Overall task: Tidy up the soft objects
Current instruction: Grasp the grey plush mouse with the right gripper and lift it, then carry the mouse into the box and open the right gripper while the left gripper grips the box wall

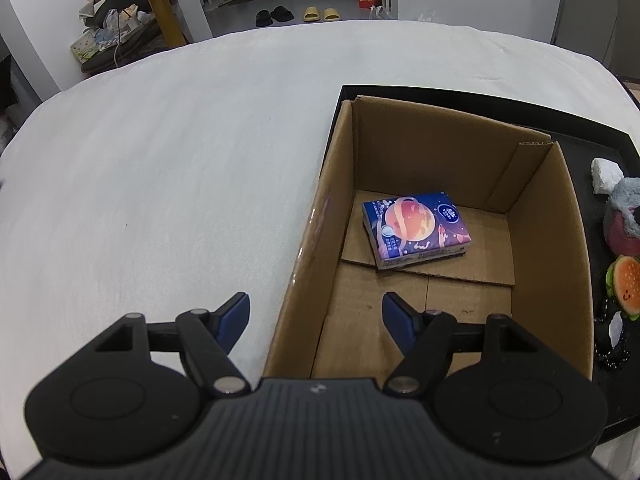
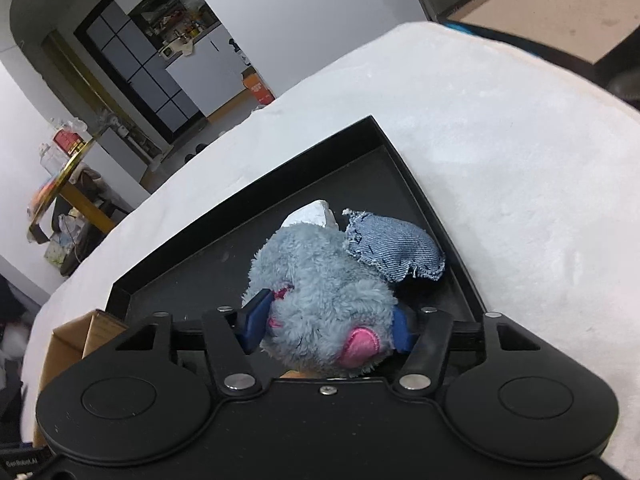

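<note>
An open cardboard box (image 1: 532,240) stands in a black tray (image 1: 592,136) on the white cloth. A blue tissue pack (image 1: 416,229) lies flat inside the box. My left gripper (image 1: 316,320) is open and empty, straddling the box's near left wall. My right gripper (image 2: 328,320) is shut on a grey plush toy (image 2: 320,292) with a pink patch, held over the tray (image 2: 208,264). The toy also shows at the right edge of the left wrist view (image 1: 626,216). A denim pouch (image 2: 396,248) and a white wad (image 2: 312,214) lie just behind the toy.
A burger-shaped soft toy (image 1: 624,288), a white wad (image 1: 606,176) and a black beaded piece (image 1: 612,340) lie in the tray right of the box. White cloth (image 1: 160,180) covers the table to the left. Slippers and furniture stand beyond the far edge.
</note>
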A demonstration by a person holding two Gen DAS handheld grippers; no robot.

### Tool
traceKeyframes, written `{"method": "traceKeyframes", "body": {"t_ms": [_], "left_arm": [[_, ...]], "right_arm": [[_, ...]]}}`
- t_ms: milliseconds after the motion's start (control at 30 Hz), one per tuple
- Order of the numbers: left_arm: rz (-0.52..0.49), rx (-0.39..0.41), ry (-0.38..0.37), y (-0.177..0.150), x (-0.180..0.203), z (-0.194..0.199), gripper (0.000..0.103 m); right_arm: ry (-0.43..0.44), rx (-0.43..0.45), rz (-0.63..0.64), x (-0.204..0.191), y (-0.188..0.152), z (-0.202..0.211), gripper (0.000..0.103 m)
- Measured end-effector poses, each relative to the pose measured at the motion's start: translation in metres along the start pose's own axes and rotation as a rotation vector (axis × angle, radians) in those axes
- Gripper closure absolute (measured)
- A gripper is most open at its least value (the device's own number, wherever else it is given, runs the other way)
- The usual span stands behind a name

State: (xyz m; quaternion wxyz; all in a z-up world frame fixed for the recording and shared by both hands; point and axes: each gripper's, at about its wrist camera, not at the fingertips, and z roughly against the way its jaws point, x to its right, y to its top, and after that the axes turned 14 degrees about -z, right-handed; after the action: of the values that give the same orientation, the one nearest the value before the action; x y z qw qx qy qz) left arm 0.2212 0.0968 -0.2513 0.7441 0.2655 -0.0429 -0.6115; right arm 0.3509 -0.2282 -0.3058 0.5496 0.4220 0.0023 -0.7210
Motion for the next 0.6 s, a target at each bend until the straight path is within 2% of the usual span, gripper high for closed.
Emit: {"method": "traceKeyframes", "body": {"t_ms": [600], "left_arm": [[0.037,0.013,-0.012,-0.004,-0.012,0.007,0.031]], "right_arm": [[0.081,0.062,0.056,-0.043,0.001,0.043,0.048]]}}
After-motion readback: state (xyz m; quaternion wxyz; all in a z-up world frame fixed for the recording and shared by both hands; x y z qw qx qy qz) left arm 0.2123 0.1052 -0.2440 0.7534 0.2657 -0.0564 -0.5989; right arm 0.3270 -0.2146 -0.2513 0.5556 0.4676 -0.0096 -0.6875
